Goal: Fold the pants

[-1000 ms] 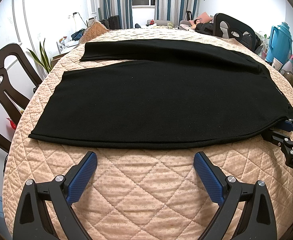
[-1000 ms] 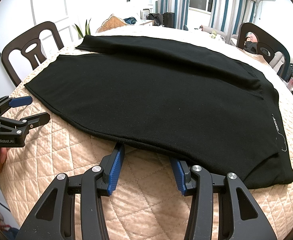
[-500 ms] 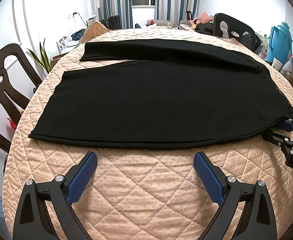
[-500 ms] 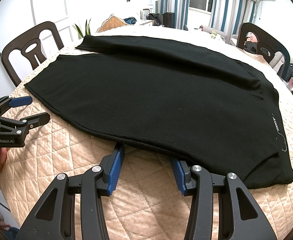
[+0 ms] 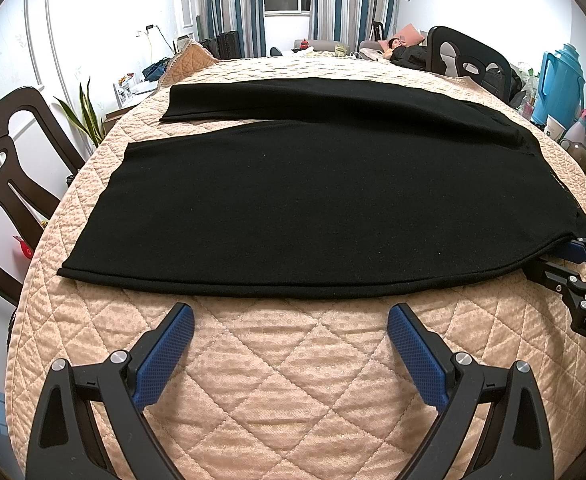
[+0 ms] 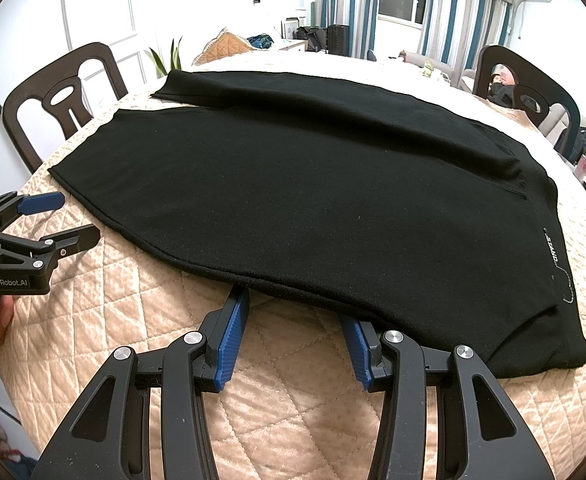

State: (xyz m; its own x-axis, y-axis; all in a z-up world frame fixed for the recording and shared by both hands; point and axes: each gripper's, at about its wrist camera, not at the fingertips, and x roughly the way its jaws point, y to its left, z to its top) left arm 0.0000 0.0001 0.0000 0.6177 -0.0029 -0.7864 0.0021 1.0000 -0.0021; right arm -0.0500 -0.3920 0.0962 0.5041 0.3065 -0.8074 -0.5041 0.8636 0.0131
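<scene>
Black pants (image 5: 313, 196) lie flat on a quilted peach table cover (image 5: 293, 380), legs to the left and waistband to the right; they also show in the right wrist view (image 6: 333, 200). My left gripper (image 5: 291, 316) is open and empty, just short of the near leg's side edge. My right gripper (image 6: 295, 304) is open, its fingertips slid under the near edge of the pants toward the waist end. Each gripper shows in the other's view: the right one (image 5: 561, 258) and the left one (image 6: 63, 218).
Dark wooden chairs stand at the left (image 5: 1, 168) and the far right (image 5: 469, 60). A blue thermos jug (image 5: 561, 80) and small items sit at the right. A plant (image 5: 85, 116) is beyond the left edge. The table edge curves close below my grippers.
</scene>
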